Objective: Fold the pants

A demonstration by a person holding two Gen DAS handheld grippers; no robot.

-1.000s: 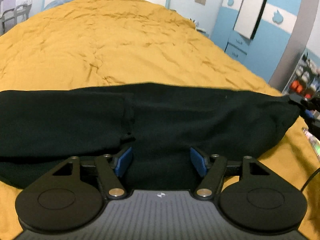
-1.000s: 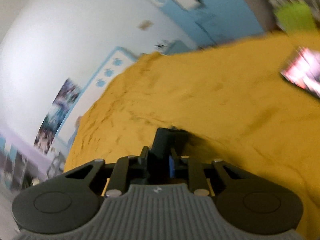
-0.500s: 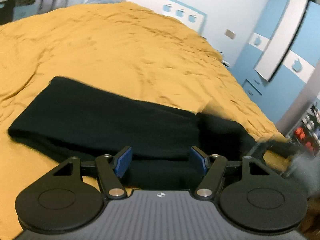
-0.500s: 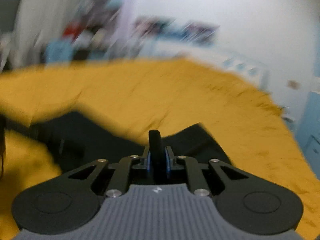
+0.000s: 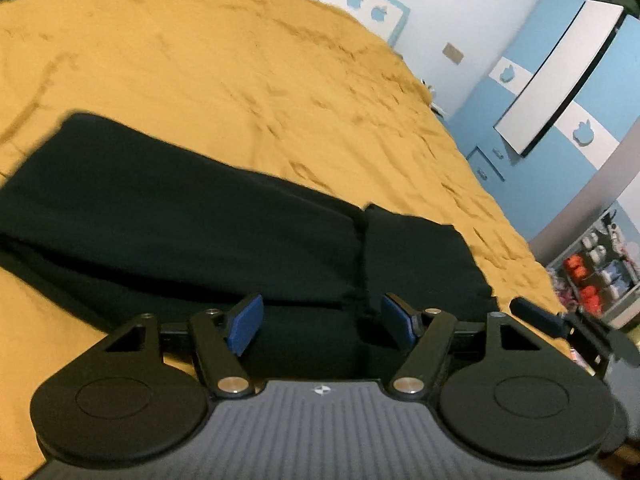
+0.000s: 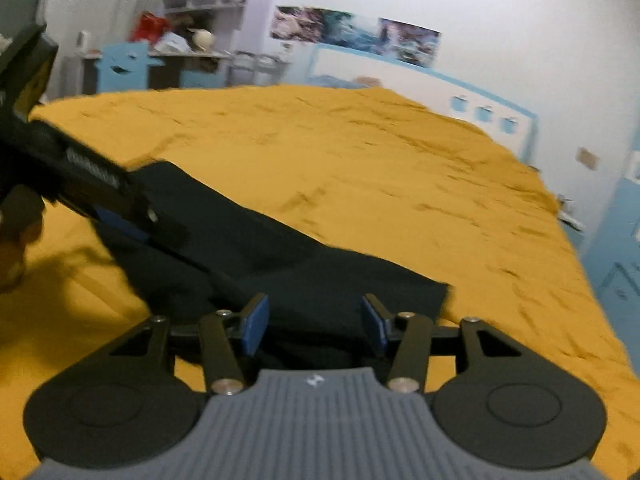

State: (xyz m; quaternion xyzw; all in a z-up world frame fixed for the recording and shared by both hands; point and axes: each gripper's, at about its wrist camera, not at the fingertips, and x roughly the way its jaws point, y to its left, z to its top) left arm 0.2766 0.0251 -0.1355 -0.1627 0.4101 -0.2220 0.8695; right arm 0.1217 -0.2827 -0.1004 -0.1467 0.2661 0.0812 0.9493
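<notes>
My left gripper (image 5: 322, 322) has its jaws spread apart, nothing between them, w/ the black pants (image 5: 192, 232) lying just ahead on the yellow bedspread (image 5: 240, 80). Pants run from 9 o'clock to 3 o'clock in the left view, far edge straight; a fold edge sits at approx 1 o'clock from the pads. My right gripper (image 6: 315, 322) also gapes wide, over the pants' near corner. Bare bedspread stretches from 11 to 2 o'clock beyond the far edge.

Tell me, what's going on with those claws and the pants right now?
Left gripper open, empty. Right gripper open, empty. Black pants lying folded over on the yellow bedspread. Nothing in the way.
</notes>
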